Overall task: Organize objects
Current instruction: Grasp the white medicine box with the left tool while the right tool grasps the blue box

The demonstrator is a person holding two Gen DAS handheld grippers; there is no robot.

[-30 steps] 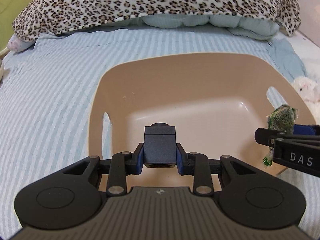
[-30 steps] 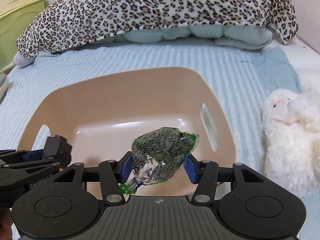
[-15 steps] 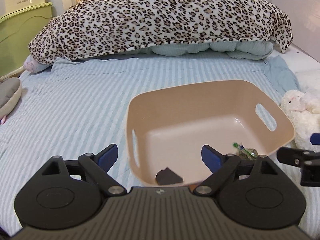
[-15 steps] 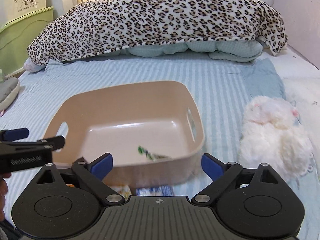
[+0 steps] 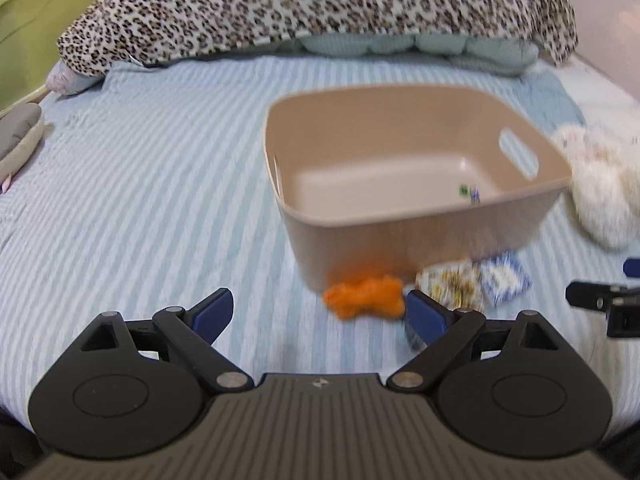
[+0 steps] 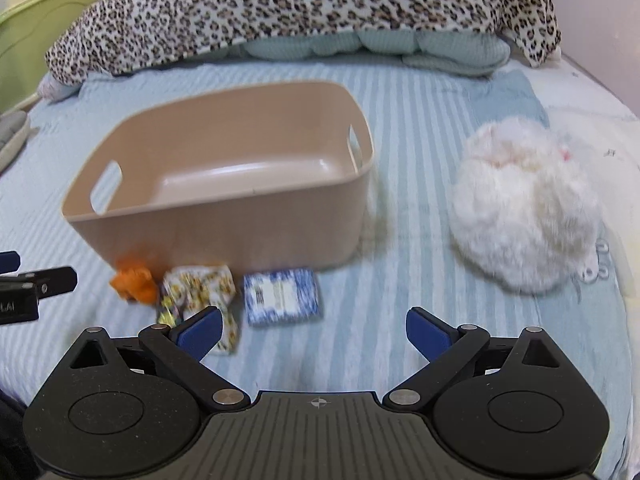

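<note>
The left gripper [image 5: 320, 312] is wide open and holds nothing. Just in front of it and a bit to its right lies a small orange toy [image 5: 364, 296], right up against the near wall of the tan bin [image 5: 400, 232]. Right of the toy, close to the right blue finger pad [image 5: 426, 316], sit a yellow-patterned packet [image 5: 450, 282] and a blue-and-white packet [image 5: 506, 278].

The right gripper [image 6: 314, 330] is wide open and empty too. The yellow-patterned packet [image 6: 200, 284] lies ahead of it on its left, partly behind the left finger pad [image 6: 200, 326]. The blue-and-white packet [image 6: 282, 296] lies ahead, just left of the middle. A fluffy white plush [image 6: 524, 204] sits far off to its right on the striped bedsheet [image 6: 400, 128].

What could go wrong? The three small things lie very close together. I think a grab at one could bump or pinch its neighbour. The packets are flat and the sheet is soft, so the fingers may catch cloth instead. The toy hugs the bin, so a push could slide the bin away. Both grippers are near the same pile and might knock each other.

The left view looks down into the bin and shows a little green bit [image 5: 468, 192] on the floor inside. The right view does not show that. The right view shows the orange toy [image 6: 134, 280] and the whole plush.
</note>
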